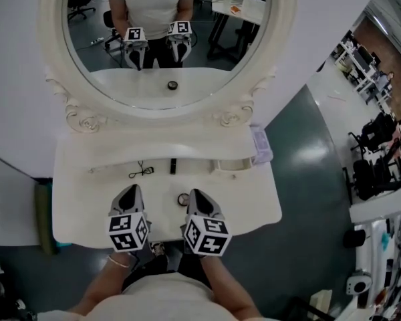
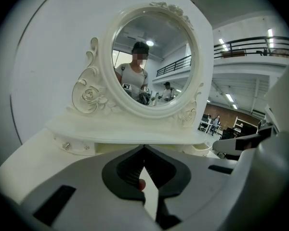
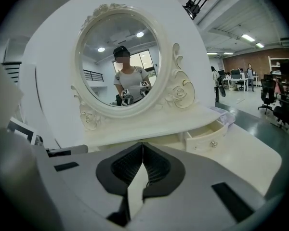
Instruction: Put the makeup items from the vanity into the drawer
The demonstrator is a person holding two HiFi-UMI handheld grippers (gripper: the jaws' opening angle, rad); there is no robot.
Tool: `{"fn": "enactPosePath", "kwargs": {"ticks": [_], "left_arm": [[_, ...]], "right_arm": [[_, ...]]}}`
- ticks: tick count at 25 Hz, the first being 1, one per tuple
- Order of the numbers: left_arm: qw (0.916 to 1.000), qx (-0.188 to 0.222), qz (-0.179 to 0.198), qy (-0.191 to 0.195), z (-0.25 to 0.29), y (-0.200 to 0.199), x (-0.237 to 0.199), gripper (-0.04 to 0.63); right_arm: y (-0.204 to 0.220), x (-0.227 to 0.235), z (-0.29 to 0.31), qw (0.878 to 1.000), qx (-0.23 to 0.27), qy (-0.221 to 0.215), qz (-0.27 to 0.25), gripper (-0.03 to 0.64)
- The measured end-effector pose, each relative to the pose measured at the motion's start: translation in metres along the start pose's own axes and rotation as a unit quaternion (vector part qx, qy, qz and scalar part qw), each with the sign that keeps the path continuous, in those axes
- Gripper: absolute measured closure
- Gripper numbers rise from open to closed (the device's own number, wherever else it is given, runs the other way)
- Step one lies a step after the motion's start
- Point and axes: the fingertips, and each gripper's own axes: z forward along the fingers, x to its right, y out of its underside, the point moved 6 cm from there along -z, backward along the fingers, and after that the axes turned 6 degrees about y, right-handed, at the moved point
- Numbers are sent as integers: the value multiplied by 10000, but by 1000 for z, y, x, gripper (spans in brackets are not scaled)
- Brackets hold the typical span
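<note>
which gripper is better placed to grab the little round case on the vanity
Right, probably. The right gripper sits just beside the round case, and the open drawer lies on its side too. The left gripper is farther off, nearer the eyelash curler.

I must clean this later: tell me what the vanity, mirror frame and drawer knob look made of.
The vanity looks like painted wood or board: smooth cream surface, soft sheen. The mirror frame, carved or moulded with roses and scrolls, could be wood or resin under matching paint. The drawer knob glints: perhaps metal or crystal.
</note>
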Motion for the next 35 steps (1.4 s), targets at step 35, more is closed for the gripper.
{"fn": "enactPosePath", "kwargs": {"ticks": [35], "left_arm": [[9905,-1337,-246,212,67,107,-9,592]], "right_arm": [[114,22,86,9826,-1610,-109,-921,396]]}}
